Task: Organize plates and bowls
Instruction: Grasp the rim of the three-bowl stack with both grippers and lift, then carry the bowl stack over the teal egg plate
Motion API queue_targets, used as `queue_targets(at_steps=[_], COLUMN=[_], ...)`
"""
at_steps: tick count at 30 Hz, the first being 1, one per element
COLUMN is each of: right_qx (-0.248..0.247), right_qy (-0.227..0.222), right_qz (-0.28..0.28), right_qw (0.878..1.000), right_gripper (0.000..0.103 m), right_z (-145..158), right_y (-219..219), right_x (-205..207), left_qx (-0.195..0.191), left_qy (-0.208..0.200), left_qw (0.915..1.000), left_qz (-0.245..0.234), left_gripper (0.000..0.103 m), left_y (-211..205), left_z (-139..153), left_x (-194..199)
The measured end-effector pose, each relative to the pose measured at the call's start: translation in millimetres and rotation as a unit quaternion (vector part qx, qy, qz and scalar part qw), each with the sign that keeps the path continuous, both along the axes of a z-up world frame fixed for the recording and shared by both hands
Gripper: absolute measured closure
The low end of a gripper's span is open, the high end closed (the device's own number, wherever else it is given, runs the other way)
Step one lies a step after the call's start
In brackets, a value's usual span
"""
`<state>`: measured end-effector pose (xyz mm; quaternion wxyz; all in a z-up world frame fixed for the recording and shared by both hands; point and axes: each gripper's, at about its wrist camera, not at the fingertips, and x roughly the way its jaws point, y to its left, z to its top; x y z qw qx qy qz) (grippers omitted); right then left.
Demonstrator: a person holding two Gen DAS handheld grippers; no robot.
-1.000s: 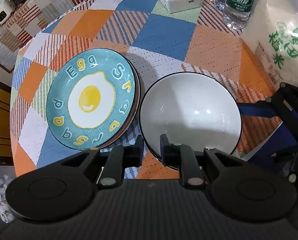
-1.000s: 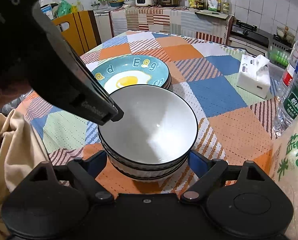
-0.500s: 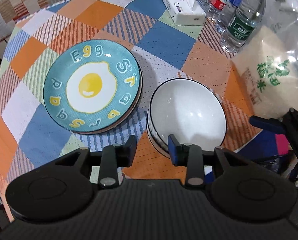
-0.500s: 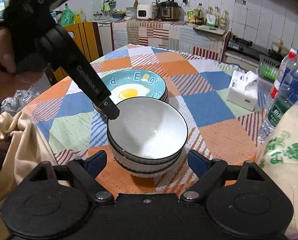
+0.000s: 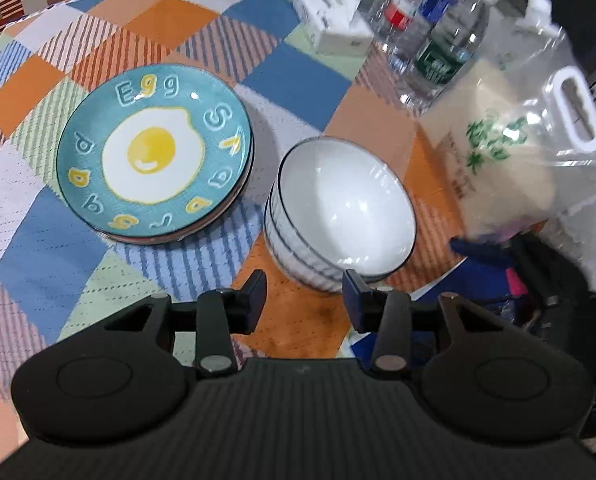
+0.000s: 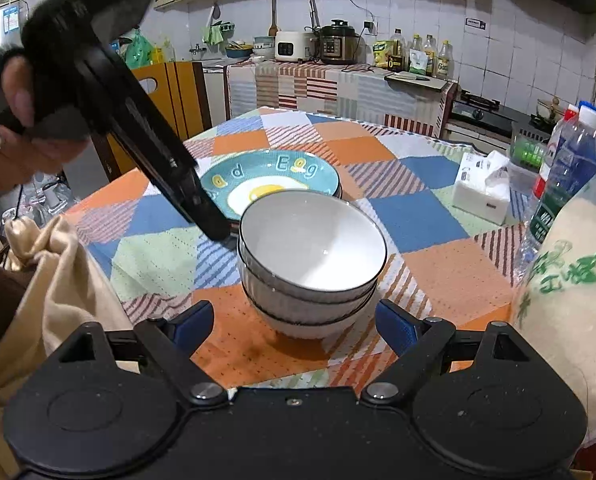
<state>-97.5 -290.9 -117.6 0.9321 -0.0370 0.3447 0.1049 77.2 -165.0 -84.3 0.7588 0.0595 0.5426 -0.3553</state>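
A stack of white bowls with dark rims (image 5: 343, 208) stands on the patchwork tablecloth; it also shows in the right wrist view (image 6: 311, 256). Beside it to the left lies a stack of teal plates with a fried-egg design (image 5: 154, 160), also in the right wrist view (image 6: 270, 186). My left gripper (image 5: 303, 300) is open and empty, above the table and near the bowls' front side. My right gripper (image 6: 294, 326) is open and empty, its fingers apart on either side of the bowl stack's base, a little short of it. The left gripper also shows in the right wrist view (image 6: 214, 228).
A large bag of rice (image 5: 529, 148) stands right of the bowls. Several water bottles (image 5: 437, 36) and a tissue box (image 5: 329, 20) sit at the table's far side. A beige cloth (image 6: 46, 280) hangs at the left table edge. A kitchen counter with appliances (image 6: 317, 44) is behind.
My left gripper has lifted up and back from the bowls' rim, and its fingers have opened wider. My right gripper has drawn back from the bowl stack, still open.
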Motion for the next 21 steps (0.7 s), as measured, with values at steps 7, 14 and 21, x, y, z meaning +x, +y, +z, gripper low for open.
queue_targets(at_steps=[7, 14, 21], right_qx=[0.033, 0.041, -0.003], right_qy=[0.039, 0.076, 0.044], right_qz=[-0.021, -0.041, -0.026], right_qw=[0.998, 0.995, 0.999], right_gripper=[0.012, 0.012, 0.012], right_z=[-33.3, -63.6, -80.9], right_y=[-5.4, -8.9, 7.1], right_x=[22.4, 47.1, 45.8], left_qx=[-0.044, -0.034, -0.049], left_qy=[0.006, 0.03, 0.063], left_qw=[0.9983, 0.9978, 0.9957], left_qz=[0.038, 0.047, 0.046], left_gripper=[0.05, 0.048, 0.052], left_y=[8.0, -7.4, -12.1], left_z=[-0.5, -28.0, -55.5], left_x=[9.7, 24.4, 28.3])
